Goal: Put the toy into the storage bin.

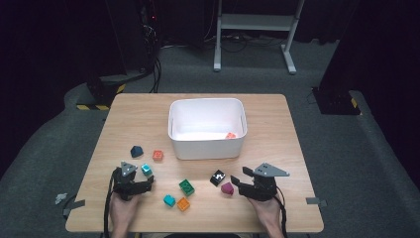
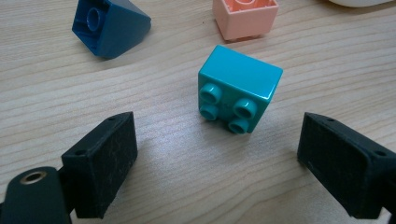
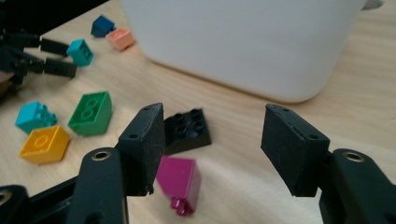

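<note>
High view: on the wooden desk [image 1: 138, 124] a white bin [image 1: 207, 148] stands at the middle, with a small orange piece [image 1: 231, 135] inside by its right wall. The left tool [image 1: 143, 184] sits at the near left, jaws apart and holding nothing; a teal brick [image 1: 146, 169] lies just beyond its tips. The right tool [image 1: 236, 184] sits at the near right, jaws spread, gripping nothing; a magenta brick [image 1: 227, 188] lies just off its tips and a black brick [image 1: 217, 177] just past that. Between the tools lie a green brick [image 1: 186, 187], a second teal brick [image 1: 169, 200] and an orange-yellow brick [image 1: 183, 204].

Left gripper view: the teal brick [image 2: 239, 94] lies on its side, studs facing the camera, ahead of the wide-open jaws and centred between them, touching neither. Farther off are a dark blue sloped brick [image 2: 110, 26] and a peach brick [image 2: 245, 17].

Right gripper view: the magenta brick [image 3: 180, 179] lies on the desk beside the left jaw, partly hidden behind it; whether they touch I cannot tell. The black brick [image 3: 187, 129] lies just beyond it, in front of the bin.
</note>
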`<state>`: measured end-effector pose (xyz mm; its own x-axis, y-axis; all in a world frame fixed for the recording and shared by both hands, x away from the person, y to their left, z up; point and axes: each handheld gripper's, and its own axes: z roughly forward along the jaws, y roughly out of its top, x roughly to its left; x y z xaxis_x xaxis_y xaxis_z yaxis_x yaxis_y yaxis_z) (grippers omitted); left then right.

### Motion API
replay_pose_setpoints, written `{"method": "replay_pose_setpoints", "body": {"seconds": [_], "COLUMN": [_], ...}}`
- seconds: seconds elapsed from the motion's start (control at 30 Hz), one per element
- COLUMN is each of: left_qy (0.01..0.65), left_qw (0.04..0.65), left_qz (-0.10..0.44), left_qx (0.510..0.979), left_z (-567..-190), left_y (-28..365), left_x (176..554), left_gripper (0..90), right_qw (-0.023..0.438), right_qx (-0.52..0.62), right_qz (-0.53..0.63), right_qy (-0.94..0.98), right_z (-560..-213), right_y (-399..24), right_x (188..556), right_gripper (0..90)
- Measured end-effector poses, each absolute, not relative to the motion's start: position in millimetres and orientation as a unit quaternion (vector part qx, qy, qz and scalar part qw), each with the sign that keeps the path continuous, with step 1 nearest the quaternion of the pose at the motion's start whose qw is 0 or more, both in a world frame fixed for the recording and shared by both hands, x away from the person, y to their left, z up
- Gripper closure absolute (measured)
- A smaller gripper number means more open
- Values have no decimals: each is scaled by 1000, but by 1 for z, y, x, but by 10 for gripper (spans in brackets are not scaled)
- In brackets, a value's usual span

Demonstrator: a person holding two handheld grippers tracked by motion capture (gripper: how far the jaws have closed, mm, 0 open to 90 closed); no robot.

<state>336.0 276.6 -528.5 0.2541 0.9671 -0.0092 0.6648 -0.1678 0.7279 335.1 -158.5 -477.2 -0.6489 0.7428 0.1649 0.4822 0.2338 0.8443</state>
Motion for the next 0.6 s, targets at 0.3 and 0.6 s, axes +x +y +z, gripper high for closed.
{"method": "replay_pose_setpoints", "body": {"seconds": [0.3,0.6], "left_qy": [562,562], "left_qw": [316,317], "left_qz": [239,239], "left_qx": [726,726], "left_z": [-529,-529], "left_y": [277,277], "left_x": [336,336], "left_gripper": [120,121], "right_qw": [118,114], "right_qx": [394,390], "right_qz": [459,447], "right_qy": [787,797], "right_z": [-499,-508], "right_y": [-146,-139], "right_x": [329,328], "right_gripper": [387,379]}}
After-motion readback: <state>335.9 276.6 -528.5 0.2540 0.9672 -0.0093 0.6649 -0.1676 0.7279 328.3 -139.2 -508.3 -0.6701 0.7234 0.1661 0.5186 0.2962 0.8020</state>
